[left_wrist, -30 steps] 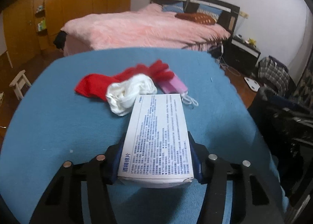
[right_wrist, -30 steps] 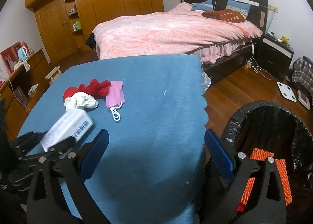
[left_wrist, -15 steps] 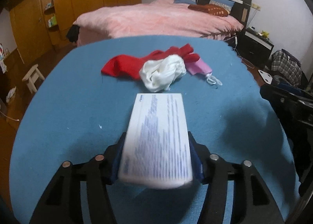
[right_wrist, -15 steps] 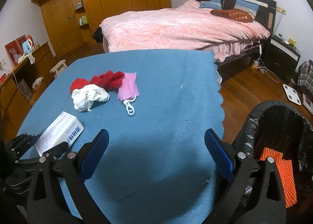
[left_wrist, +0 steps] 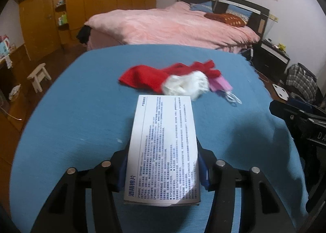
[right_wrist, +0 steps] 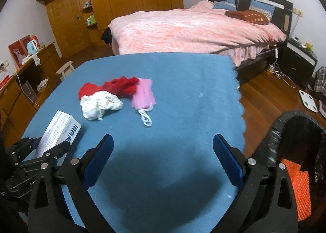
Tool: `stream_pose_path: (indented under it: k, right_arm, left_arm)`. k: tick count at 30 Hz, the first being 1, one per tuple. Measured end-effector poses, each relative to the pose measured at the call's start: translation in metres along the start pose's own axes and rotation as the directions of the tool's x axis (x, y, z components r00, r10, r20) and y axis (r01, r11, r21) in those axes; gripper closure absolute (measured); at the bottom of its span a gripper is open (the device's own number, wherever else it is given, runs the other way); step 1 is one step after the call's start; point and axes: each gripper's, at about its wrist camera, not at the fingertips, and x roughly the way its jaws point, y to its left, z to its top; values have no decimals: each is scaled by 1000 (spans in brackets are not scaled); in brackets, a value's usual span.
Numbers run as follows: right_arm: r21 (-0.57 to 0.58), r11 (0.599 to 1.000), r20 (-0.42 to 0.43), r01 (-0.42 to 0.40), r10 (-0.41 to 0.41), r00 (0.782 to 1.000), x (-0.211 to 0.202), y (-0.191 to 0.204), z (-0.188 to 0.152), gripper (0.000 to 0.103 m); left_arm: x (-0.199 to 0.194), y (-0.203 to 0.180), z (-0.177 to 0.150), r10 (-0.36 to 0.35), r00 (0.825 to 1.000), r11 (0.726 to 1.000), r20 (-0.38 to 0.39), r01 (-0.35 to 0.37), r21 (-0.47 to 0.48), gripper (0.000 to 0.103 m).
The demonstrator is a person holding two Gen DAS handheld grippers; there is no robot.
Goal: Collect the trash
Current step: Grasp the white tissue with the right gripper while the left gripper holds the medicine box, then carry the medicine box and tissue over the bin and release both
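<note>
My left gripper is shut on a white printed box and holds it above the blue table; the box also shows in the right wrist view. Farther on the table lie a red cloth, a crumpled white cloth and a pink face mask. In the right wrist view they lie left of centre: red cloth, white cloth, mask. My right gripper is open and empty over the table's near right part.
A black-lined trash bin stands at the table's right, with an orange item inside. The table's scalloped right edge borders wooden floor. A pink bed is behind, a white stool and wooden wardrobes at left.
The left gripper has drawn back and risen with the box, so the cloths look farther away. The right gripper's view has shifted left, with the bin nearer the frame's right edge.
</note>
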Motion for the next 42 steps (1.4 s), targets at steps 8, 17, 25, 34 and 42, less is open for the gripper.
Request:
stream_pose_path:
  k: [8, 17, 25, 34, 42]
  right_arm:
    - [-35, 997, 11, -70, 71, 997, 27, 43, 25, 8]
    - [-82, 993, -31, -85, 82, 996, 63, 79, 34, 11]
    - [-91, 990, -107, -105, 96, 990, 95, 98, 38, 35]
    - [-102, 979, -133, -179, 164, 977, 92, 104, 35, 70]
    - [-63, 978, -120, -199, 191, 974, 63, 89, 28, 70]
  left_arm:
    - [-3, 41, 11, 90, 995, 995, 39, -88, -56, 49]
    - [-2, 80, 16, 157, 986, 981, 56, -149, -121, 49]
    - [-5, 94, 13, 170, 984, 975, 57, -159, -153, 49]
    - [-6, 94, 10, 159, 986, 977, 56, -149, -152, 49]
    - [-15, 85, 12, 145, 986, 980, 75, -133, -147, 49]
